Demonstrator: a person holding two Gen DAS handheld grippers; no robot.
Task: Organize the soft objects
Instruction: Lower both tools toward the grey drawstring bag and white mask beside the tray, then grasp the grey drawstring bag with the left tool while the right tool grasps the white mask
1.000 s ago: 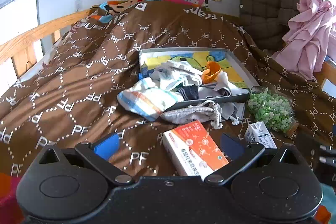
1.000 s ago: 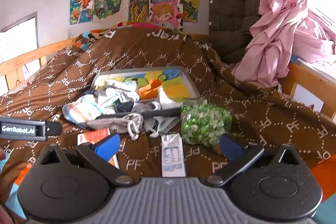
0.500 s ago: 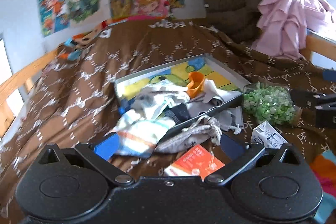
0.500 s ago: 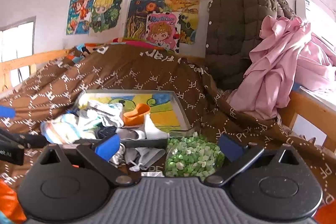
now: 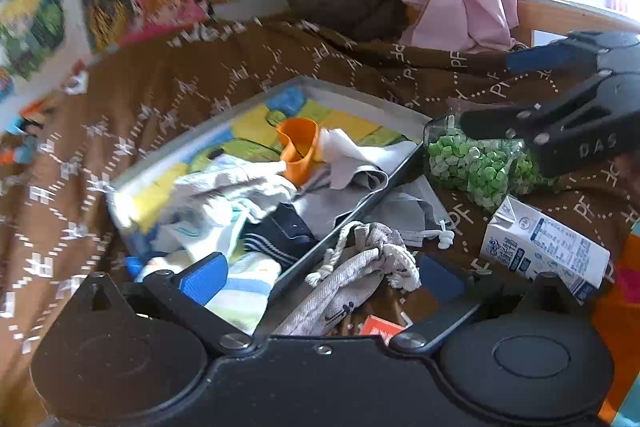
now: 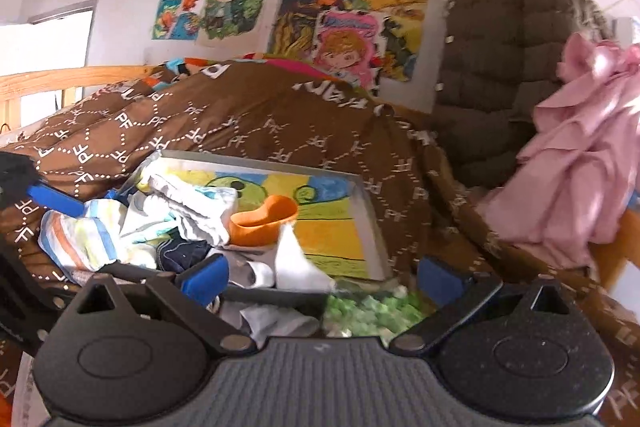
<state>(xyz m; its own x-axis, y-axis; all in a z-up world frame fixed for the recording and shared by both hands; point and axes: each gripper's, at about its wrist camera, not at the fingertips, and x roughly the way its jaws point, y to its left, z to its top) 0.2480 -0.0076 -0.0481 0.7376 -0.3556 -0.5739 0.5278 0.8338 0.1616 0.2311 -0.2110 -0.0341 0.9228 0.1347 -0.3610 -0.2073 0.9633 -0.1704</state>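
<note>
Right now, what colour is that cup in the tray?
Orange cup, clearest in the right wrist view.

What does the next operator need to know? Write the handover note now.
Left gripper: open, empty, low over the grey drawstring bag at the tray's near edge.
Right gripper: open, empty, above the bag of green pieces.
Tray on the brown quilt holds a loose heap: striped cloth, navy sock, white cloths, orange cup. The striped cloth hangs over the rim.
Outside the tray: drawstring bag, a second grey pouch, milk carton, orange box.
Done: nothing folded or sorted.
Left: grasp and sort each soft item.
</note>
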